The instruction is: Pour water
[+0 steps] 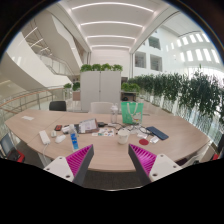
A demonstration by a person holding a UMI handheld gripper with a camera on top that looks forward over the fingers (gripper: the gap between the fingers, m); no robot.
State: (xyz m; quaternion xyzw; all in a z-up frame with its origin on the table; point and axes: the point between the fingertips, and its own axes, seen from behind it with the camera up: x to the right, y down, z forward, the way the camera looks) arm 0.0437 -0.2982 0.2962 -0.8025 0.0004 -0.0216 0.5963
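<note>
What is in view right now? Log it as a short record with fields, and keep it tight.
setting: large indoor atrium with green plants and a white cabinet behind
surface: long oval wooden table
on table: tall blue bottle; white cup beyond the fingers; teal transparent container farther back
gripper: two-finger gripper with pink pads, open, holding nothing
task progress: nothing grasped yet

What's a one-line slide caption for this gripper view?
Open gripper held above a cluttered round wooden table, nothing between its fingers; a blue bottle and a white cup stand ahead.
</note>
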